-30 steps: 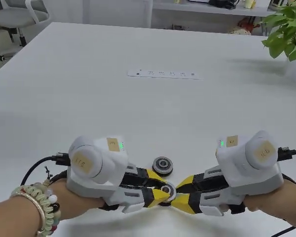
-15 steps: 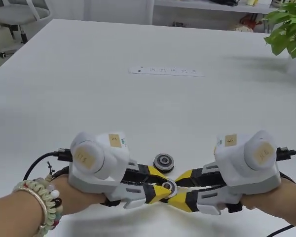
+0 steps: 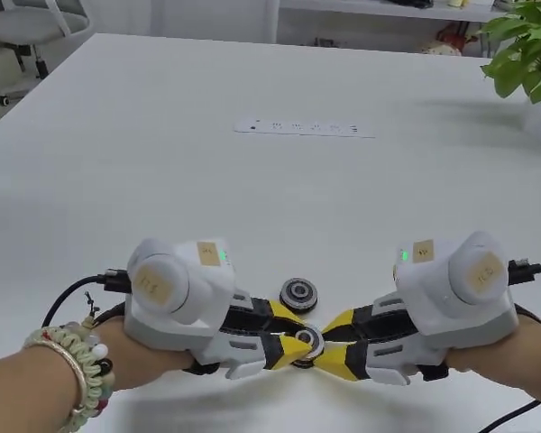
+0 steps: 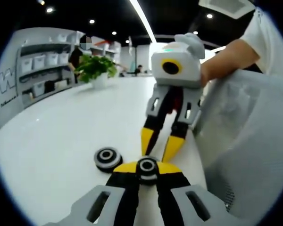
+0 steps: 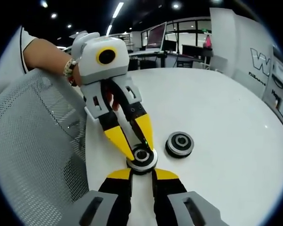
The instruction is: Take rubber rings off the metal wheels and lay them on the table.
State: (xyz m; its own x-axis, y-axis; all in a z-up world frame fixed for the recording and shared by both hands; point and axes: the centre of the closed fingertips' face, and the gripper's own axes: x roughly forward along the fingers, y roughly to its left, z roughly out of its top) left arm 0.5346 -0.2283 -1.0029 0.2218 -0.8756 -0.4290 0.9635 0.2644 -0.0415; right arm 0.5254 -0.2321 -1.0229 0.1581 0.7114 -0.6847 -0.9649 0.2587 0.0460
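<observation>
White table (image 3: 252, 198), work at near edge. Left gripper (image 3: 291, 348) and right gripper (image 3: 325, 354) meet tip to tip, each nipped narrow on same wheel (image 3: 307, 342) from opposite sides. Second wheel (image 3: 298, 293) just beyond on table, untouched, black ring (image 4: 97, 161) on. Judged: barely begun; first ring not yet off, both to lay down.

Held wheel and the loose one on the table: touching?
Apart. The right gripper view shows a strip of bare table between the held wheel and the loose wheel beside it.
</observation>
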